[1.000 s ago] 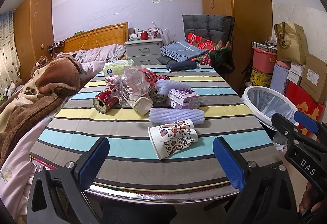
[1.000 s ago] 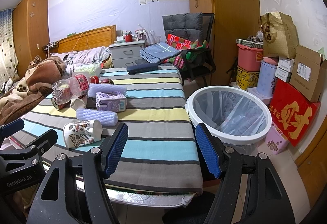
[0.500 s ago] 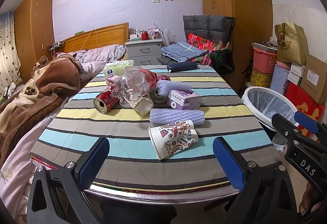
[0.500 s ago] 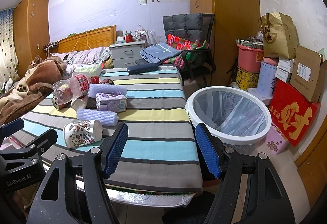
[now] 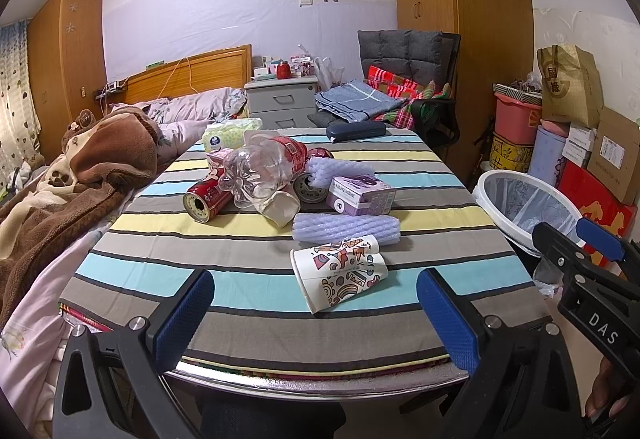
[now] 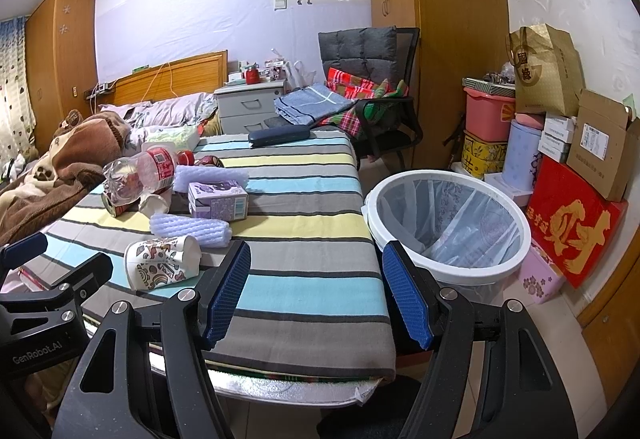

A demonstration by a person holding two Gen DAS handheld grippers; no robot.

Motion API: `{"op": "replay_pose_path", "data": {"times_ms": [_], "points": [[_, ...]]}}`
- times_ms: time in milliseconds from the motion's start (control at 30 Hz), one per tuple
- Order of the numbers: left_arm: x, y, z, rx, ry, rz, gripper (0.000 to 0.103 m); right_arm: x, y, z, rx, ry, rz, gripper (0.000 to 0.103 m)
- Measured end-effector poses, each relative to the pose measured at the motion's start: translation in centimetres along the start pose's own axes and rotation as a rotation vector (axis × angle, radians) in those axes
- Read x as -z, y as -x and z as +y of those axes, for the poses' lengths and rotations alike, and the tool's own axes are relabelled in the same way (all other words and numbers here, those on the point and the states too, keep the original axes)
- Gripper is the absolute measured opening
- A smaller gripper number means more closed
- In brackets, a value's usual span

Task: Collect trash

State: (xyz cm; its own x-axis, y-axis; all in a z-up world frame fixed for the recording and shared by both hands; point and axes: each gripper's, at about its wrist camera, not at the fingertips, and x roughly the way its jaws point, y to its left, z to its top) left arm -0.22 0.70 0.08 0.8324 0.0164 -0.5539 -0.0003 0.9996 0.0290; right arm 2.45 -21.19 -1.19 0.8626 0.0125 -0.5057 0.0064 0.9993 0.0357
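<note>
Covering the worktop [image 5: 256,247]: striped cloth | trash: paper cups [image 5: 340,273], bottle [image 5: 260,169], cans [image 5: 206,197] heaped mid-worktop | bin [image 6: 448,227] set beside worktop | bed [image 5: 60,191] seen left | left gripper [image 5: 314,313], right gripper [image 6: 316,293]: jaws held apart, empty

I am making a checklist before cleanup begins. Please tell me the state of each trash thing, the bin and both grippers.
left gripper: open, empty
right gripper: open, empty
paper cups: lying sideways
plastic bottle: crushed, lying down
red can: lying down
purple carton: lying flat
trash bin: upright, lined
</note>
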Motion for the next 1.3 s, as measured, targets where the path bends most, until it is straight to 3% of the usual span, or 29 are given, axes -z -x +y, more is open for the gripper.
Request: {"op": "replay_pose_path", "data": {"times_ms": [967, 1300], "points": [[-0.1, 0.0, 0.6, -0.009, 0.002, -0.006, 0.102, 0.2, -0.1, 0.3, -0.013, 0.006, 0.003, 0.07], [-0.1, -1.6, 6.4, -0.031, 0.068, 0.016, 0.102, 0.8, -2.7, 2.4, -0.18, 0.036, 0.043, 0.07]]}}
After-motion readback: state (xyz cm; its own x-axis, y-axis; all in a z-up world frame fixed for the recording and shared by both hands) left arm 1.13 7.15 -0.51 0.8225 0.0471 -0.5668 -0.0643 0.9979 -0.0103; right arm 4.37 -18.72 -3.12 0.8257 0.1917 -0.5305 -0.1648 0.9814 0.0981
